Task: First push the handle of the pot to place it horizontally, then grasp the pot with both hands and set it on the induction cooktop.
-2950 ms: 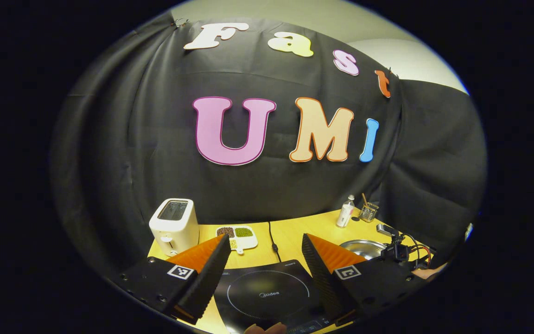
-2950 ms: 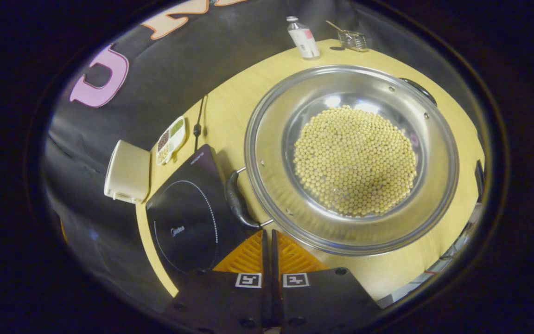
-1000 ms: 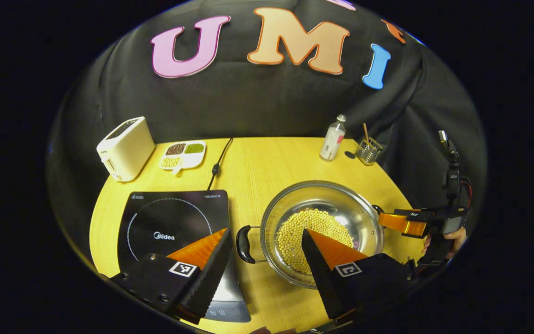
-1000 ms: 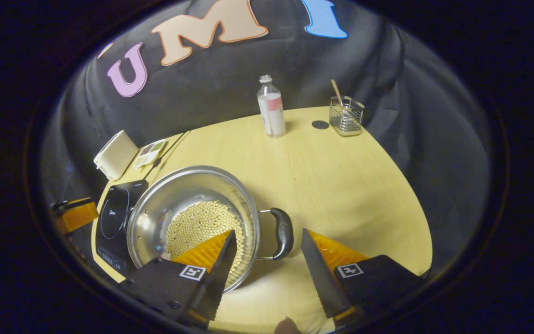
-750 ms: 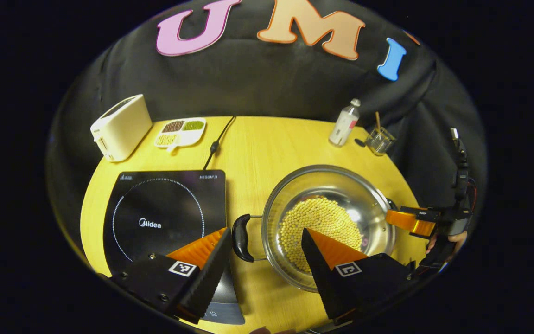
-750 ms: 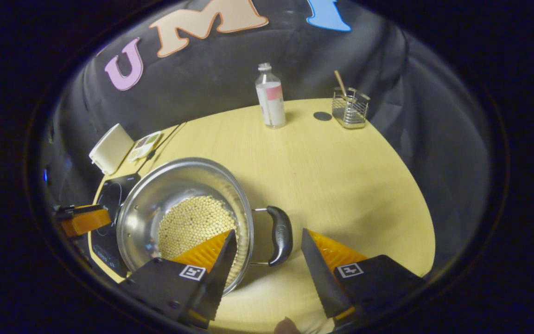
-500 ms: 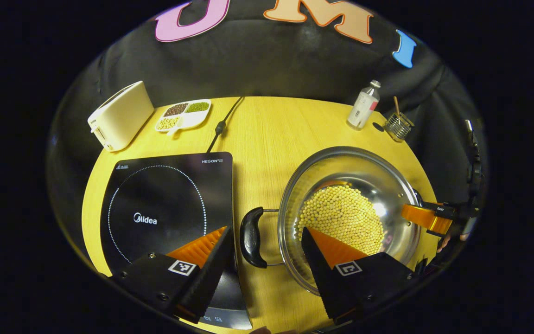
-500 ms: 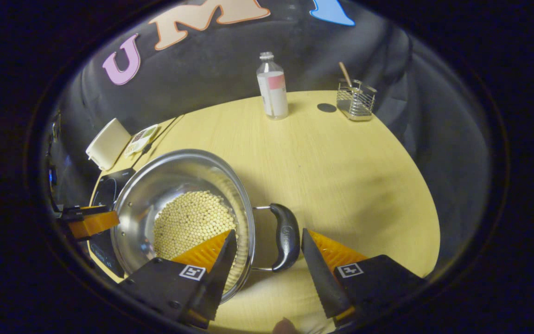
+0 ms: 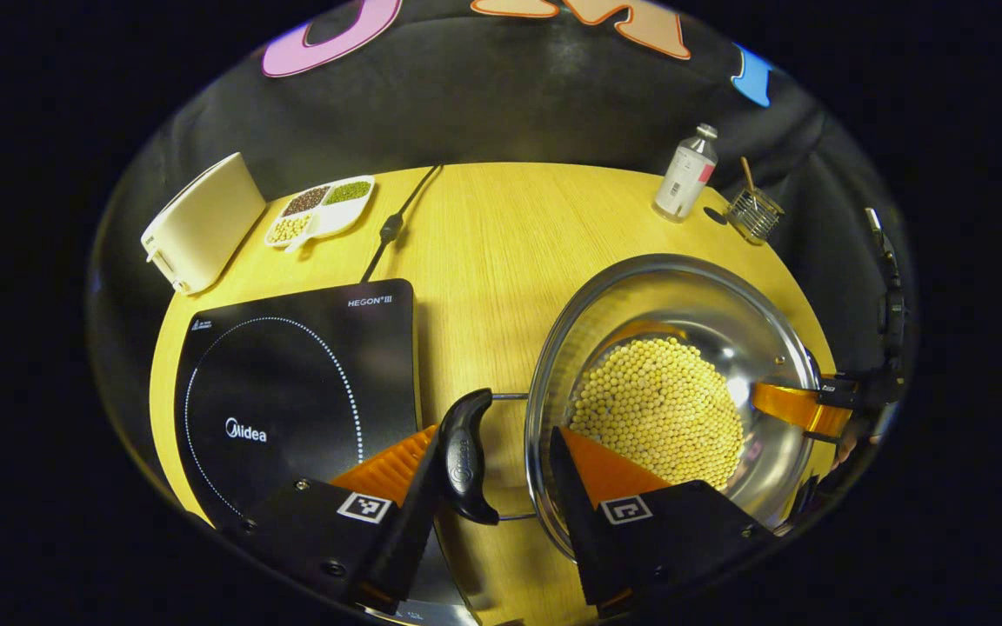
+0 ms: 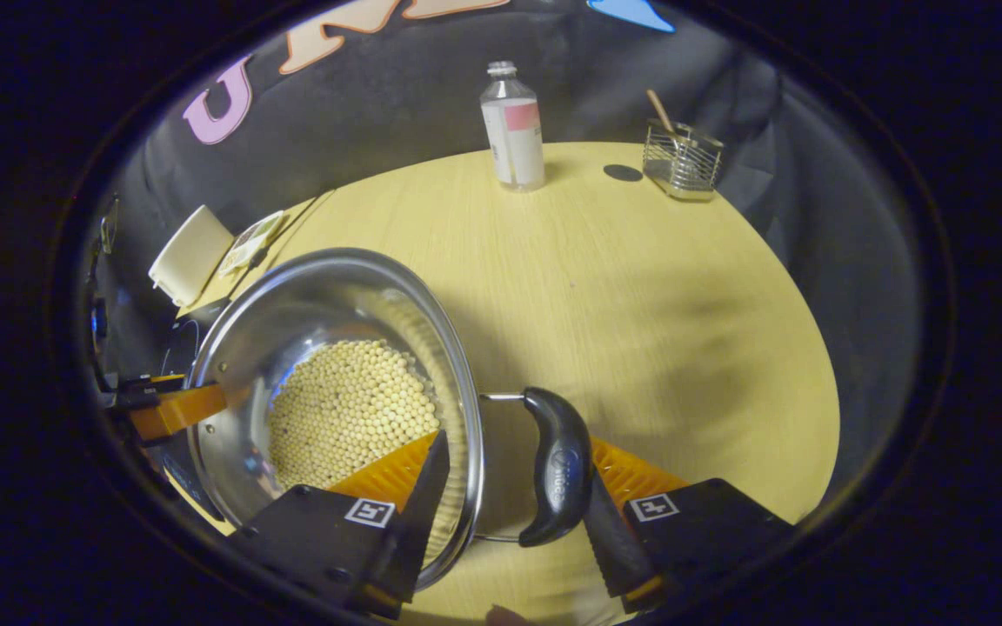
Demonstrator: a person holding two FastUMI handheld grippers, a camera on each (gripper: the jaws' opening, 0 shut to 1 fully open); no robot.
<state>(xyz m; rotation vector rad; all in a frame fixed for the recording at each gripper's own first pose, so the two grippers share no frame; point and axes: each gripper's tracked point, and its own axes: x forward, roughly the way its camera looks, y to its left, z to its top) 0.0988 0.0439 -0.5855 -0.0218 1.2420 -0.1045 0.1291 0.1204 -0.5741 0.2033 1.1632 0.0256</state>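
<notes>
Pot (image 9: 684, 296) is a wide, shiny stainless steel one with a rolled rim, sitting on the pale wood-grain tabletop (image 9: 484, 252) just to the right of the induction cooktop (image 9: 292, 382), not on it yet. It holds a layer of small round yellow beans (image 9: 657, 409).

Both handles are glossy black curved grips on thin wire brackets. The left gripper (image 9: 490, 487) has its ribbed orange-and-black fingers spread around the left handle (image 9: 464, 456); the handle lies right against the left finger, while the other finger sits over the pot rim, so it's released, not clamping. Same deal in the right gripper view: the right gripper (image 10: 510, 496) is spread open, with the right handle (image 10: 557, 465) lying against its right finger and its left finger over the rim.

The cooktop is a flat black glass slab with a dotted ring. Near the back edge are a cream toaster (image 9: 197, 222), a white divided dish of beans (image 9: 318, 209), a clear bottle (image 10: 514, 126) and a small wire basket (image 10: 684, 161).
</notes>
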